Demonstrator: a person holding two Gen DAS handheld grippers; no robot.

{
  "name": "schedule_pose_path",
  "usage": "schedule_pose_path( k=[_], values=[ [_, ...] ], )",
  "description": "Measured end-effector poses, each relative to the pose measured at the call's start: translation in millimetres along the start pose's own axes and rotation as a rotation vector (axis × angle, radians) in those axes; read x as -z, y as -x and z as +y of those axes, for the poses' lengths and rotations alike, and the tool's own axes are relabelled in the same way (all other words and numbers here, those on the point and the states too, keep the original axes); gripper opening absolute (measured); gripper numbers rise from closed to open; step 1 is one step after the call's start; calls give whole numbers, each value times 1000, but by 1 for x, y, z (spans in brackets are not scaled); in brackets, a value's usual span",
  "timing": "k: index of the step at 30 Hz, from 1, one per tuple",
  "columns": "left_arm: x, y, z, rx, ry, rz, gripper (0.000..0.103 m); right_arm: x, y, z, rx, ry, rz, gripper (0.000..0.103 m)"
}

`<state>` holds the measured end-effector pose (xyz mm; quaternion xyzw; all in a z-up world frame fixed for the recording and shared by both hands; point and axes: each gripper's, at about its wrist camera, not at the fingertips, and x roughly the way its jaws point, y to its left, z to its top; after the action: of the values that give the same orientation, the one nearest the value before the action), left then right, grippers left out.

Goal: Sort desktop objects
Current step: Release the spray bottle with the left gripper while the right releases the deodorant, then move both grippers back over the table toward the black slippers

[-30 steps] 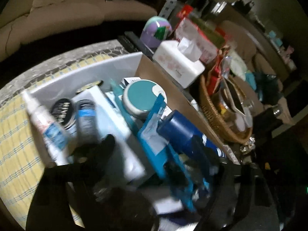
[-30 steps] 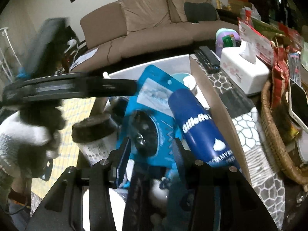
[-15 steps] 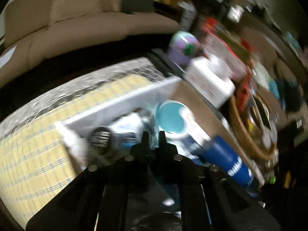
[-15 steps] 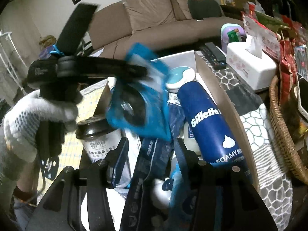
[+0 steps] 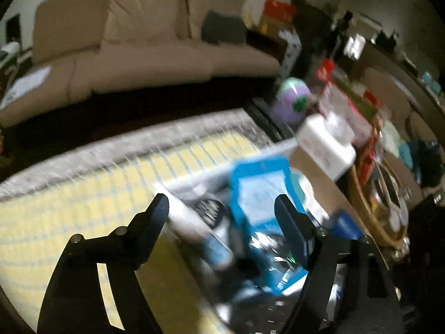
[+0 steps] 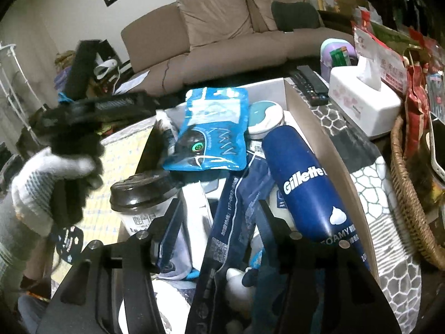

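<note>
A light blue foil pouch [image 6: 210,130] printed with a dark round item lies on top of the toiletries crowded into an open cardboard box [image 6: 331,150] on the desk. Beside it, touching on the right, a dark blue Gillette foam can [image 6: 301,181] lies on its side, with a white jar with a teal lid [image 6: 265,114] just behind both. To the pouch's left stands a white bottle with a black cap [image 6: 141,194].

The left gripper [image 5: 221,203], its view blurred by motion, hangs above the box with its black fingers [image 5: 157,211] spread wide and nothing between them; the pouch [image 5: 261,200] lies below, apart from them. Seen from the right wrist, the same tool is held in a white knitted glove [image 6: 41,183] at the box's left edge.

The right gripper [image 6: 219,211] hovers low over the near end of the box, its fingers likewise spread and gripping nothing, above a dark blue flat packet [image 6: 230,217].

On the patterned cloth to the right sit a white tissue box [image 6: 361,105], a black remote control [image 6: 310,82] and a woven wicker basket [image 6: 411,203]. A brown sofa [image 6: 222,33] lines the far wall.
</note>
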<state>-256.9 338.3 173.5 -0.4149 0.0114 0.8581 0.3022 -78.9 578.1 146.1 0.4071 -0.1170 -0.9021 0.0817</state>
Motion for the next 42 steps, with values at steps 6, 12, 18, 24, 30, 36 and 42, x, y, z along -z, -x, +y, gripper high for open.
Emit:
schedule_pose_path(
  k=[6,12,18,24,30,36,42],
  values=[
    [-19,-8,36,-100,21,-16,78,0,1,2,-15,-1,-9,58],
    [-23,-45,29,-45,-51,21,75,-1,-5,1,-26,11,3,58],
    [-21,-68,23,23,-63,67,51,1,-9,-1,-40,18,5,58],
    [-11,-68,14,95,-83,77,47,2,-11,3,-44,37,15,58],
    [20,-70,-20,166,-96,171,45,2,-11,1,-37,15,24,58],
    [32,-37,-21,155,-75,134,48,1,-3,2,-24,-8,28,58],
    [43,11,-27,134,-113,116,60,-3,11,14,38,8,27,58]
  ],
)
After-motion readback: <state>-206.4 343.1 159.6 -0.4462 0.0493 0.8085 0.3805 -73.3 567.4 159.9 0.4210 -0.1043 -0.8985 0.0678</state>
